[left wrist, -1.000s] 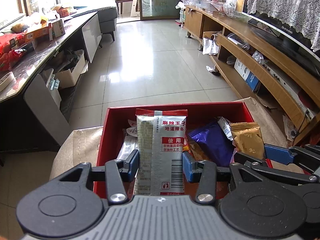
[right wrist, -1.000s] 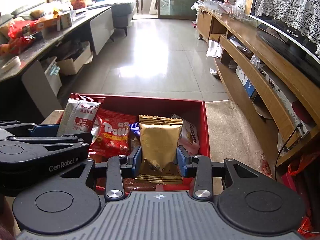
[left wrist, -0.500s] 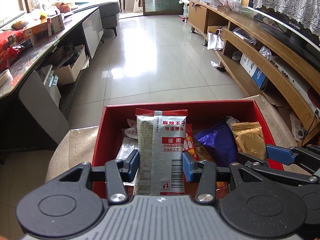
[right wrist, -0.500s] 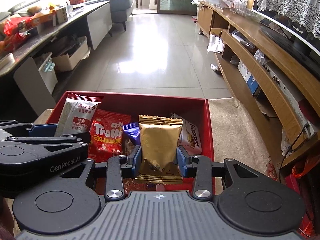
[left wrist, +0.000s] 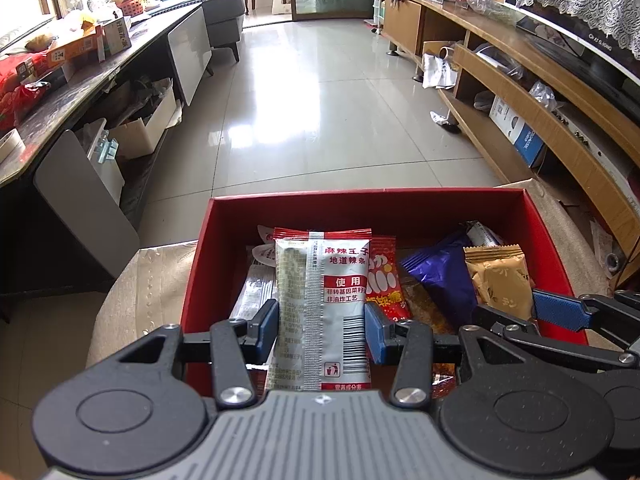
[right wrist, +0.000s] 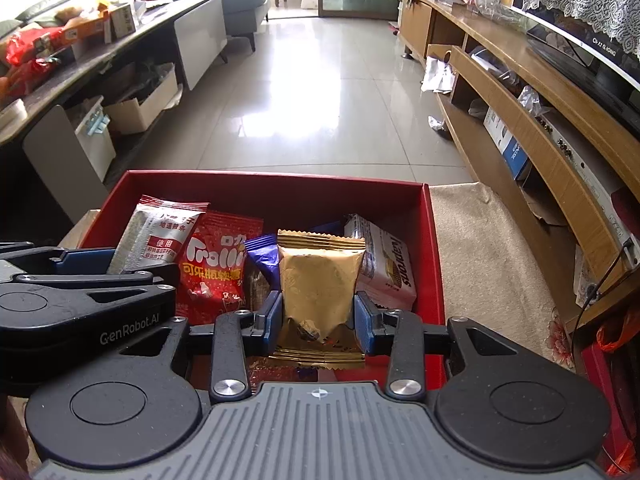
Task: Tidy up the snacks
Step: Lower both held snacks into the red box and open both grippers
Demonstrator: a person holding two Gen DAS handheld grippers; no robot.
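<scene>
Your left gripper point(left wrist: 320, 326) clamps the silver-and-red packet point(left wrist: 322, 300) over the red box point(left wrist: 360, 202); your right gripper point(right wrist: 318, 316) pinches the gold packet point(right wrist: 320, 280) — seemingly just above the snacks inside.

A beige cloth-covered surface point(right wrist: 484, 256) carries the red box point(right wrist: 434, 240) of snack packets, above a tiled floor point(left wrist: 320, 120)

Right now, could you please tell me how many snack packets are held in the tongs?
2. The silver-and-red packet is clamped in the left tongs, and the gold packet in the right tongs, both above the red box. More packets lie loose inside.
</scene>
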